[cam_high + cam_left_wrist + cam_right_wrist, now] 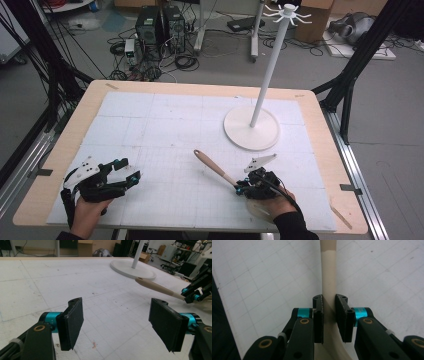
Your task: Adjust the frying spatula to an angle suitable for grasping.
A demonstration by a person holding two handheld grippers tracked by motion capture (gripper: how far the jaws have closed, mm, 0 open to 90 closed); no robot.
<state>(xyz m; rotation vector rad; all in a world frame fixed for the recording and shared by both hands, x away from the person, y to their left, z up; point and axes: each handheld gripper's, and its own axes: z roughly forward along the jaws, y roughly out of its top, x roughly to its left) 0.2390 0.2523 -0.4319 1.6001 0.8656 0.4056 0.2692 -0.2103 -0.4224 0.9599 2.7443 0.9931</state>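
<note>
High view: one spatula [215,167] lower centre, clamped by the right gripper [242,188]; one left gripper [131,171], lower left, jaws wide, empty; one stand [251,129]

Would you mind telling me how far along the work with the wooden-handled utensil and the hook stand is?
Done: the right gripper is shut on the utensil's neck, handle pointing towards the stand. In hand: in the high view the handle appears raised off the white mat. Left, as I judge it: getting it onto a hook at the stand's top, which carries nothing. The left gripper waits open above the mat.
</note>
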